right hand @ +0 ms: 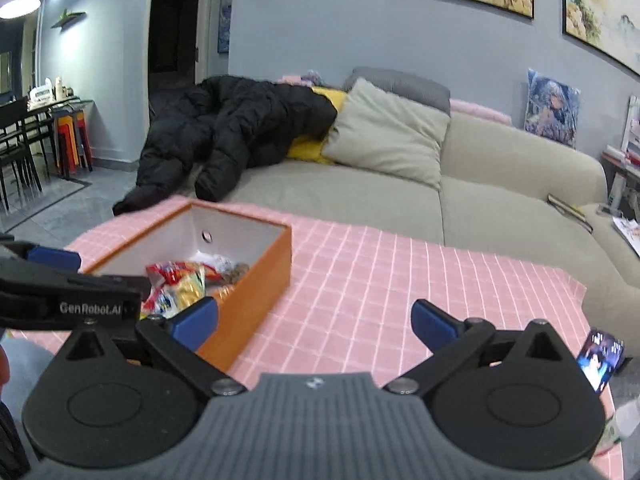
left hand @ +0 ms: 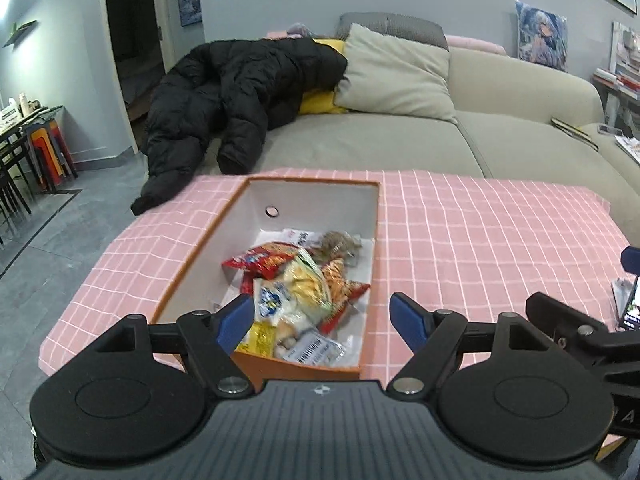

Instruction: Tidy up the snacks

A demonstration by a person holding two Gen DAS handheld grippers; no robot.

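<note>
Pink checked tablecloth [right hand: 360,264], orange box [left hand: 280,366] snacks [left hand: 296,288] overlapping, both grippers [left hand: 322,318] [right hand: 314,322] spread empty.

glossy crinkled plastic snack packets [left hand: 296,280]; matt orange box [right hand: 256,300]; pink checked cloth tablecloth [left hand: 480,232].

- Your left gripper [left hand: 322,322] has blue finger pads [left hand: 235,322] on black linkage arms with silver pivot screws.
- Two round black discs flank its ribbed grey body, which carries a small emblem.
- Your right gripper [right hand: 316,322] looks the same.
- Seen from the right wrist, the left one's black side reads "GenRobot.AI" in white.
</note>
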